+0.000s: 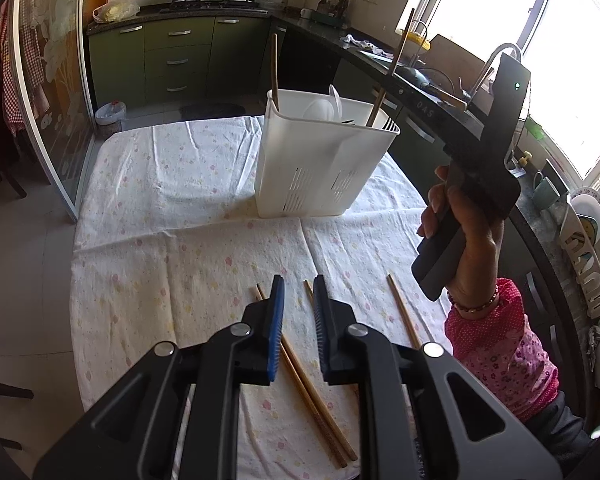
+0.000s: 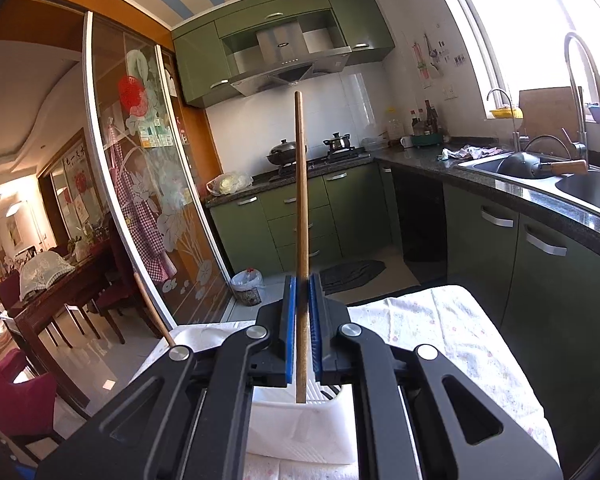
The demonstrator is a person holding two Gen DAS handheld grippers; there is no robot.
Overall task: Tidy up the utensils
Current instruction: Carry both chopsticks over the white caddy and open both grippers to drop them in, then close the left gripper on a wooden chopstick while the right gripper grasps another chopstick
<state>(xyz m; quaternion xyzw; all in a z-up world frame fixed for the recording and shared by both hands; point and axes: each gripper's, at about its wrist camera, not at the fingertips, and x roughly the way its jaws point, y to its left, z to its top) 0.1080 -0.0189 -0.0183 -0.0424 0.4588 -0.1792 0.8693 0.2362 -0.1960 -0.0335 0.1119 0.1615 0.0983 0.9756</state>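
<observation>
The right gripper (image 2: 301,280) is clenched on an upright chopstick (image 2: 300,200) whose lower end dips into the white utensil holder (image 1: 320,168). The left gripper (image 1: 298,284) hovers, jaws slightly parted and empty, over loose chopsticks (image 1: 312,384) on the near tablecloth (image 1: 160,200).
</observation>
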